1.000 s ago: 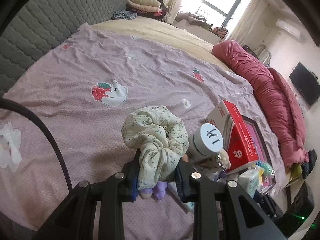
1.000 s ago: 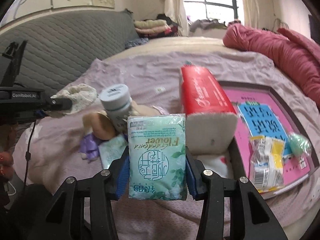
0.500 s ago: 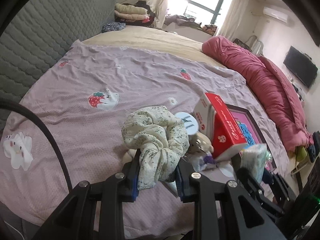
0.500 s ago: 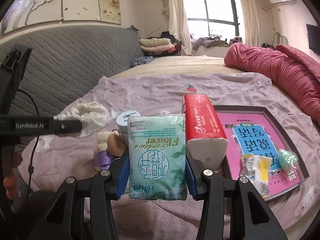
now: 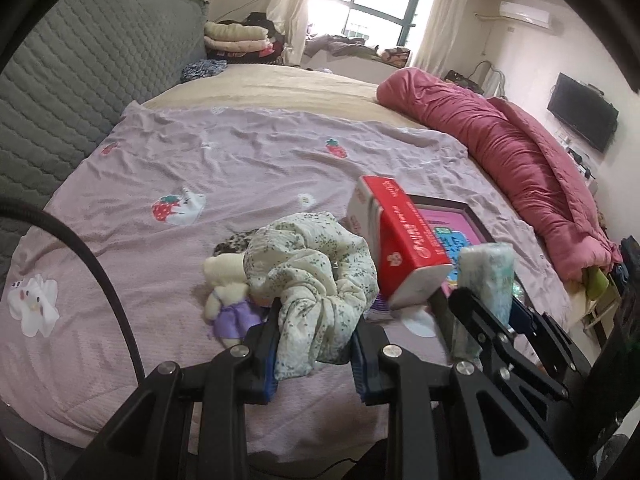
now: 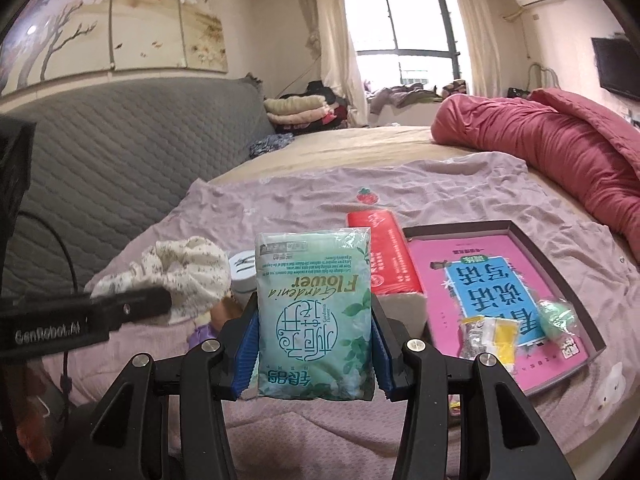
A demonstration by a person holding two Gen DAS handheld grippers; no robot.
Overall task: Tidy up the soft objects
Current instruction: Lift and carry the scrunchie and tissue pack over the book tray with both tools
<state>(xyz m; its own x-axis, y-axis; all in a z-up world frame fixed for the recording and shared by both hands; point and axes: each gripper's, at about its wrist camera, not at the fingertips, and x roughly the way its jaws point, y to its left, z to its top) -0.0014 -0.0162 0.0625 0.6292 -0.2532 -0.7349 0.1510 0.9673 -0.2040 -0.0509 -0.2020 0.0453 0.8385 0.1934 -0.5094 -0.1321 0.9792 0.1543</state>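
Observation:
My left gripper [image 5: 314, 346] is shut on a pale floral scrunchie [image 5: 312, 272], held up above the lilac bedspread. My right gripper [image 6: 314, 346] is shut on a green tissue pack [image 6: 314, 312] printed "Flower", lifted clear of the bed. In the left wrist view that pack [image 5: 486, 280] shows edge-on at the right, and the right wrist view has the scrunchie [image 6: 188, 276] at its left. A small plush bear in a purple dress [image 5: 226, 296] lies on the bed below the scrunchie. A red tissue box [image 5: 400, 240] leans against a dark tray [image 6: 516, 228].
The tray holds a pink booklet [image 6: 480, 280], a yellow packet [image 6: 490, 338] and a green bundle [image 6: 556, 316]. A white-lidded jar [image 6: 244, 270] stands behind the pack. A red quilt [image 5: 508, 168] lies along the right; a grey padded headboard [image 5: 80, 80] runs on the left.
Both grippers have risen with their loads and the bed looks farther away. The plush bear has come into view below the scrunchie, and the right gripper with its pack now shows in the left view.

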